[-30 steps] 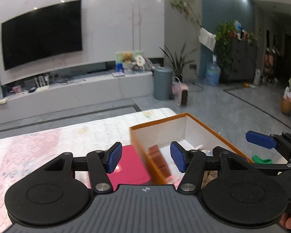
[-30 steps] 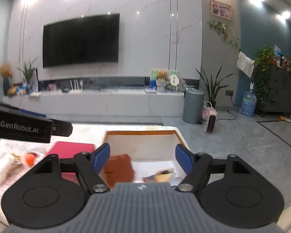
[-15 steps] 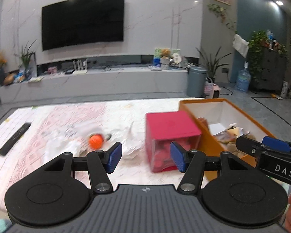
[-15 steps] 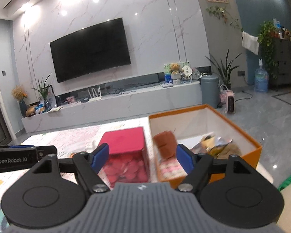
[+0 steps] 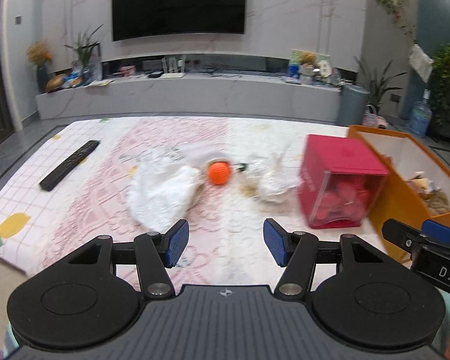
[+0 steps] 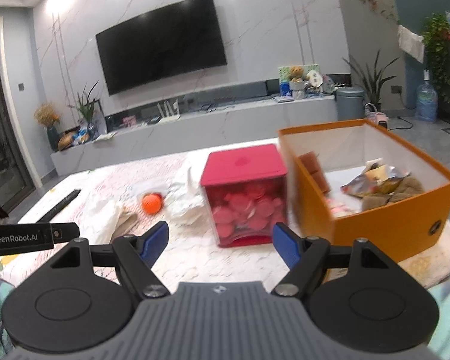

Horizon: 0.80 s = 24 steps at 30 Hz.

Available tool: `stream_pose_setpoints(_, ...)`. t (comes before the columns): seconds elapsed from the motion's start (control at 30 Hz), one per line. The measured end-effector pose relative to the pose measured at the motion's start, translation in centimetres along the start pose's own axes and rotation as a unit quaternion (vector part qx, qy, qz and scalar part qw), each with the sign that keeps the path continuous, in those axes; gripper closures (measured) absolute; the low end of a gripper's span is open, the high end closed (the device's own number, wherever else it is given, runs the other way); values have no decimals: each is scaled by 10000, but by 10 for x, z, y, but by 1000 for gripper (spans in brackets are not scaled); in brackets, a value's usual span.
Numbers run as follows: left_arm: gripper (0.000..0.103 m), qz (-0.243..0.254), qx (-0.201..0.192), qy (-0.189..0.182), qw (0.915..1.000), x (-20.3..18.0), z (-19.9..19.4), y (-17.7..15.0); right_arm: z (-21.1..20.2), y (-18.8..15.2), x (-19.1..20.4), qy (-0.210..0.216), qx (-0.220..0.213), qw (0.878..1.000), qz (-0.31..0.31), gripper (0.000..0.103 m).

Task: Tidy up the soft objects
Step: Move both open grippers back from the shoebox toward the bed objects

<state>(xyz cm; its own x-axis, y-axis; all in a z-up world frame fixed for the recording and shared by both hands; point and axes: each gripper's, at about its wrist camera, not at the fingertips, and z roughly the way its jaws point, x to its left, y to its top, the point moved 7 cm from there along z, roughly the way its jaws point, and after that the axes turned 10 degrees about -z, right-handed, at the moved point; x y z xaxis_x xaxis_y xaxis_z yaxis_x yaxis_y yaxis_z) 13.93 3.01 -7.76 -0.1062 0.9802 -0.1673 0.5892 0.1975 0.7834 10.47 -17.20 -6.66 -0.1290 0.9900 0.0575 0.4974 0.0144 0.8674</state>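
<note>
1. Left gripper [image 5: 226, 247]: jaws spread wide, nothing between the blue pads, hovering above the patterned mat [image 5: 75, 186]. Right gripper [image 6: 221, 243]: likewise wide and empty, aimed at the red box [image 6: 244, 201].
2. Count on the mat: one orange ball [image 5: 219, 173], one white cloth [image 5: 162, 192] lying crumpled just left of the ball, one clump of clear crinkled wrapping [image 5: 273, 180] between ball and red box, one black remote [image 5: 70, 165] well off to the left.
3. Containers: two. The red box has a clear front showing pink-red pieces inside; the orange box [image 6: 390, 219] stands just beside it on the right, open-topped, white inside.
4. Inside the orange box: a foil packet [image 6: 372, 180], something brown and fuzzy [image 6: 399, 192], brown blocks against the left wall. Exact number of items unclear; they overlap.
5. Hard to read: motion blur smears the cloth, the wrapping and the red box in the left wrist view. The orange box is cut off by the frame edge there. Whether the ball touches the cloth cannot be told.
6. Each gripper shows in the other's view only as a black finger at the edge.
7. Against a second ago: the left view then held only the box corner and mat edge; now the whole spread of soft things sits ahead. The right view has swung from the orange box interior to the red box. Both openings unchanged.
</note>
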Motion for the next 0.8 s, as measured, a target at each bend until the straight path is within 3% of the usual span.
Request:
stream_pose_setpoints(0.33,35,-291,75,279,9992,52,14,12,46,-3,41,202,259,9986,-419,28)
stream_pose_setpoints(0.8,35,-468,581,116,9971,85,65,29,110,8,101,504,384,9935,-941,28)
